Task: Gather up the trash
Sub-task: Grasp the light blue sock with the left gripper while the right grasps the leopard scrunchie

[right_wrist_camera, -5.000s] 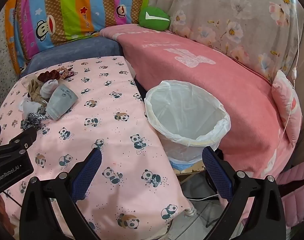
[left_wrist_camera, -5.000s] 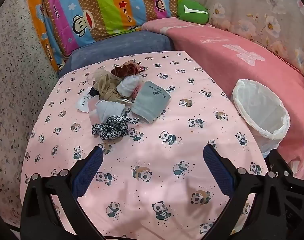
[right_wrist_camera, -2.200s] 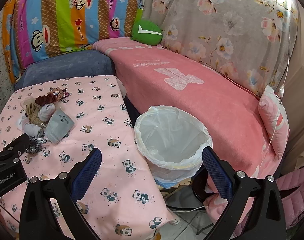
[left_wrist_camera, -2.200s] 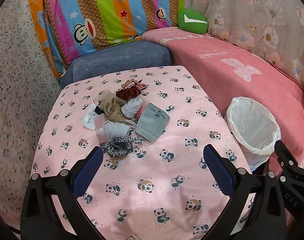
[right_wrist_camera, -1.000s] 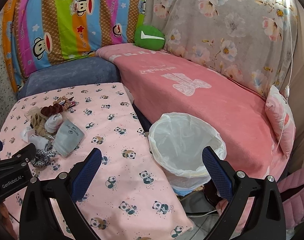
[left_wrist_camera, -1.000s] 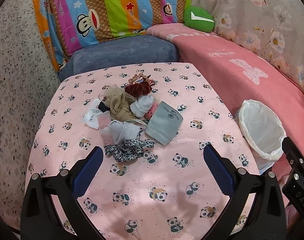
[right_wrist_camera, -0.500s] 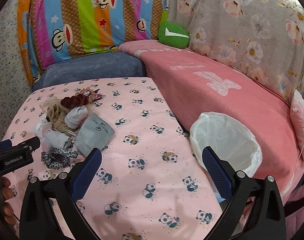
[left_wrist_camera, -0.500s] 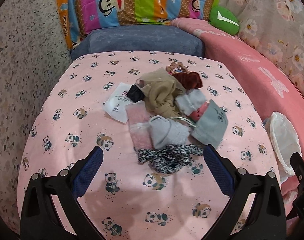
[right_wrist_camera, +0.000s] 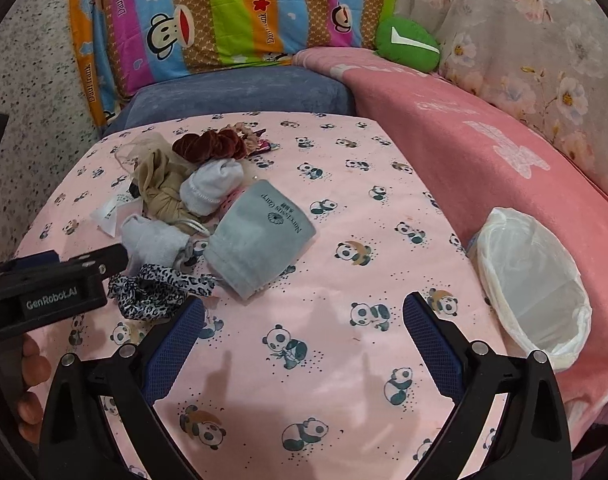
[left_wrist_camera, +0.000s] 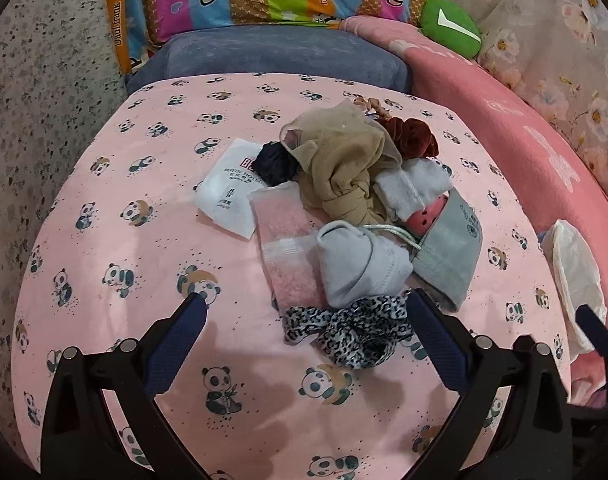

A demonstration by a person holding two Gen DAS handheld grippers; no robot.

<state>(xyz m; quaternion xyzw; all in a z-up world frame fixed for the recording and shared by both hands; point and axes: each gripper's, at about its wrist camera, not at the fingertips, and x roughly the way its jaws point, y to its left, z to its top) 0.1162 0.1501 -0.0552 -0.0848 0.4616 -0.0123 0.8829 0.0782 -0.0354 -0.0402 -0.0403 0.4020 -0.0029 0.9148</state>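
Observation:
A heap of small items lies on the pink panda-print table (left_wrist_camera: 116, 240): a white printed packet (left_wrist_camera: 228, 196), a clear bag of pink grains (left_wrist_camera: 286, 244), a tan knotted cloth (left_wrist_camera: 343, 168), grey socks (left_wrist_camera: 359, 264), a grey pouch (right_wrist_camera: 260, 236) and a leopard scrunchie (left_wrist_camera: 343, 328). My left gripper (left_wrist_camera: 304, 312) is open just before the scrunchie, nothing between its fingers. My right gripper (right_wrist_camera: 304, 312) is open over bare cloth to the right of the heap. A bin lined with a white bag (right_wrist_camera: 531, 280) stands off the table's right edge.
A dark red scrunchie (right_wrist_camera: 208, 144) and hair clips (right_wrist_camera: 256, 140) lie at the heap's far side. Behind the table are a blue cushion (left_wrist_camera: 264, 56), a striped cartoon pillow (right_wrist_camera: 224, 12) and a pink-blanketed sofa (right_wrist_camera: 483, 140). A hand (right_wrist_camera: 32, 376) holds the left gripper's body.
Both grippers have moved down and leftward toward the heap, which now looks much larger. The bin has slid to the right edge of both views. Both stay open.

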